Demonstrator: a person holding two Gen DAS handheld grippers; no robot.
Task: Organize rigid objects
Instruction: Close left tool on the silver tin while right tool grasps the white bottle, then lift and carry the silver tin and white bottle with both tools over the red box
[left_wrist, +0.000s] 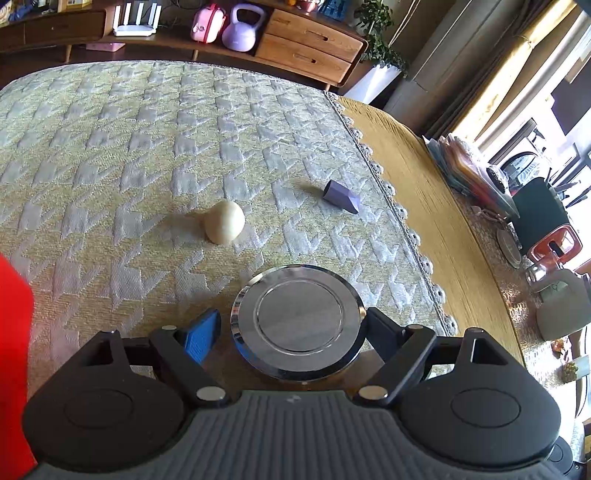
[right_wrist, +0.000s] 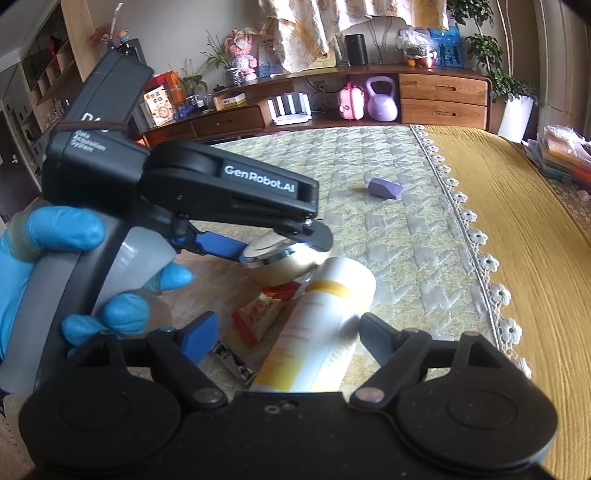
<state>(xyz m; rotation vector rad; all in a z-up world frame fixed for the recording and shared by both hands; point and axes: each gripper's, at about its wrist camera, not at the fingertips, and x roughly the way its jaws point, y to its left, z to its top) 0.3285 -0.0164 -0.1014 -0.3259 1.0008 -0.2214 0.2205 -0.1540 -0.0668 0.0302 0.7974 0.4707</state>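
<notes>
My left gripper (left_wrist: 293, 321) is shut on a round shiny metal lid (left_wrist: 297, 319) and holds it above the patterned cloth. It also shows in the right wrist view (right_wrist: 280, 247), with the lid (right_wrist: 266, 251) between its fingers. A cream ball (left_wrist: 224, 222) and a purple block (left_wrist: 341, 196) lie further out on the cloth; the block also shows in the right wrist view (right_wrist: 385, 188). My right gripper (right_wrist: 290, 330) is open around a white and yellow bottle (right_wrist: 321, 325) lying on the cloth. Whether its fingers touch the bottle I cannot tell.
A red and white packet (right_wrist: 260, 314) and a small metal clipper (right_wrist: 234, 362) lie left of the bottle. The patterned cloth (left_wrist: 110, 166) ends in a lace edge on a yellow tablecloth (left_wrist: 436, 206). Clutter sits at the right edge (left_wrist: 476, 173). A wooden sideboard (right_wrist: 439, 96) stands behind.
</notes>
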